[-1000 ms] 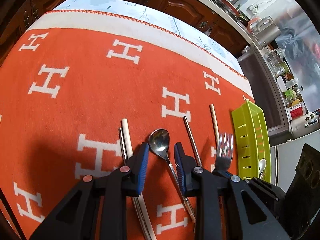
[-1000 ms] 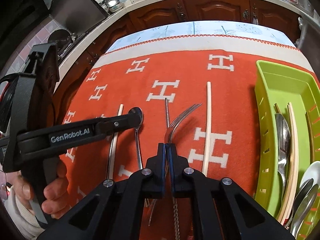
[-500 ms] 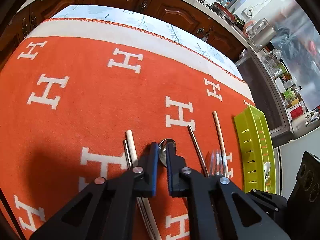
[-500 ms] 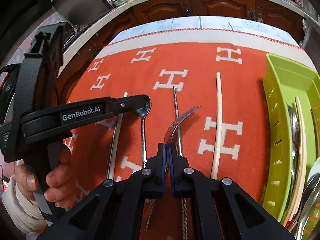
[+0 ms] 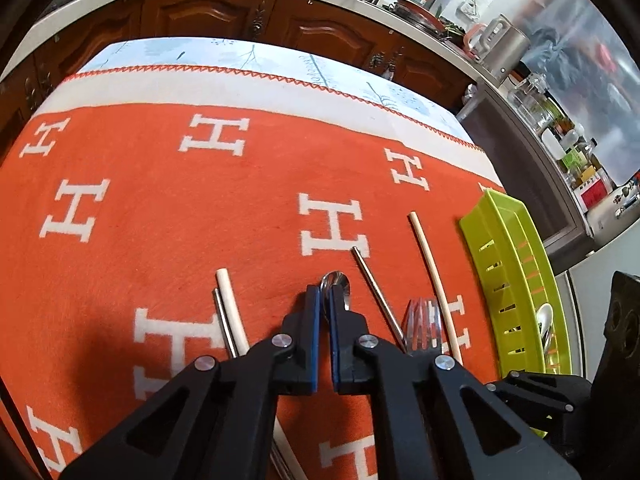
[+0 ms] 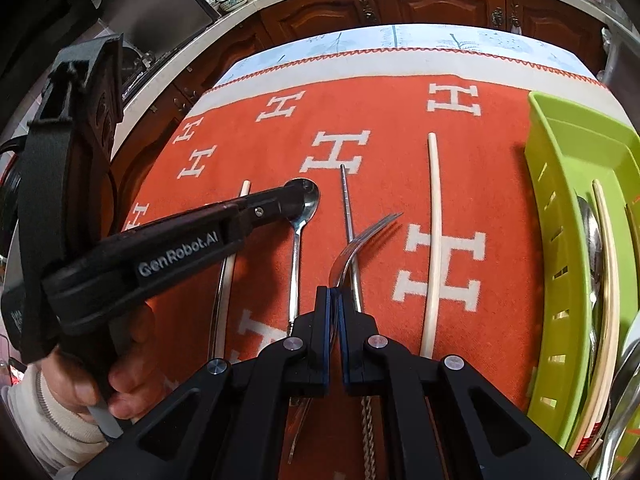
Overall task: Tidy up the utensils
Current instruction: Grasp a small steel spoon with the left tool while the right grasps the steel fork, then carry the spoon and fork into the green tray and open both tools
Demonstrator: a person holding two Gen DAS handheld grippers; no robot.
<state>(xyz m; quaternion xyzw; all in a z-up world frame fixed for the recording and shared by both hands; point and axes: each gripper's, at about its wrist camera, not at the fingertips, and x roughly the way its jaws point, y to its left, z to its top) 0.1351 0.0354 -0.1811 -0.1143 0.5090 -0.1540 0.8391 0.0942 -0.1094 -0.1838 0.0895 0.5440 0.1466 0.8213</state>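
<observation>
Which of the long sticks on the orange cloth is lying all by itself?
The pale chopstick nearest the green basket lies alone. The other pale chopstick lies tight beside a metal one, and the fork crosses the middle metal chopstick.

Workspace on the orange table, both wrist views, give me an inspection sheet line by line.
Surface: orange blanket with white H marks over a pale tablecloth.
Job's things: spoon, fork, metal chopstick and pale chopstick lie on the blanket; another chopstick pair lies left of the spoon; green tray at the right holds more utensils.
Clutter: nothing seen on the blanket.
Grippers: left gripper shut on the spoon's bowl; right gripper shut on the fork's neck.
Cables: nothing seen.
Surroundings: wooden cabinets, crowded counter.
</observation>
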